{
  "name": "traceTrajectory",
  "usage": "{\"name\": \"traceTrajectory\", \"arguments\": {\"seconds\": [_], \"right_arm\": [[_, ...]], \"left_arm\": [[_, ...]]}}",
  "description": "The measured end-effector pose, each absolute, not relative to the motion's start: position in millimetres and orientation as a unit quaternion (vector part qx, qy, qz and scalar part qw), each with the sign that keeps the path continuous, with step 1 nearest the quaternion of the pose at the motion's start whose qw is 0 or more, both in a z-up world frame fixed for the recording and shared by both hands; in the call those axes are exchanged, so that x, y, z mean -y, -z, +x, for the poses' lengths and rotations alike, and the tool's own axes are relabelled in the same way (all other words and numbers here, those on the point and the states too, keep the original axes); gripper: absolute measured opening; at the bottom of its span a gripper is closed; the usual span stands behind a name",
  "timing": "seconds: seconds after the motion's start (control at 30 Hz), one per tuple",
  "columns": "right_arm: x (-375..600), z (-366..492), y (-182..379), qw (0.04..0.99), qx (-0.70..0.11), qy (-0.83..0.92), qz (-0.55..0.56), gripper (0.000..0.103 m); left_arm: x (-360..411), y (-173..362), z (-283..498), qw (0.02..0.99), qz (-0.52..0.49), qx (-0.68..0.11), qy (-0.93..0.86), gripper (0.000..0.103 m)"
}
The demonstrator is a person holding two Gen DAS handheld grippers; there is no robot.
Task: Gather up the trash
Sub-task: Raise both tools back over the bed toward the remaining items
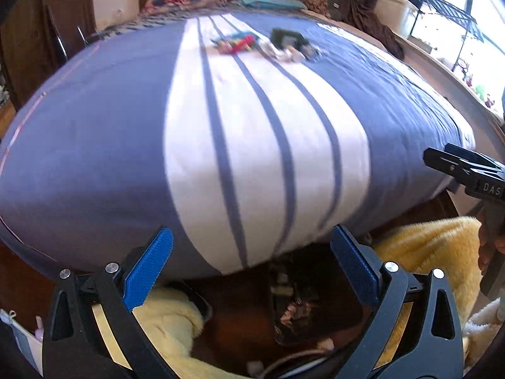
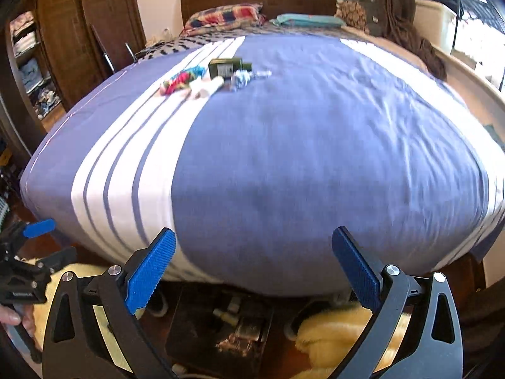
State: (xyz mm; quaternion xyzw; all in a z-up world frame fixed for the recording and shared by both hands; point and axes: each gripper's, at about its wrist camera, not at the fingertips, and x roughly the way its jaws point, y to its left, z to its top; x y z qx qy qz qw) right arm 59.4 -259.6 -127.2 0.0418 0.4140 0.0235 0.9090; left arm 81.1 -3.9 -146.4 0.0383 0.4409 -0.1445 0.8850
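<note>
We've got both the left gripper (image 1: 252, 262) and right gripper (image 2: 254, 263) spread wide and empty at the bed's (image 2: 284, 158) foot; the trash pile (image 2: 217, 79) sits well off toward the headboard, so presumably we're prepping to reach.

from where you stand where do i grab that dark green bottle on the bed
Grip the dark green bottle across its body, midway along. It lies on its side, its long axis running left to right in the right wrist view, so come from above with the fingers astride its width. The wrappers crowd its near side, so avoid a low approach.
</note>
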Motion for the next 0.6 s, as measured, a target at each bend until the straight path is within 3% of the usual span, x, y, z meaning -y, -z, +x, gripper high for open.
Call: {"name": "traceTrajectory", "arguments": {"seconds": [0.6], "right_arm": [[259, 166, 112, 0.914, -0.404, -0.014, 0.027, 0.099]], "left_arm": [[15, 129, 190, 0.895, 0.051, -0.42, 0.139, 0.095]]}}
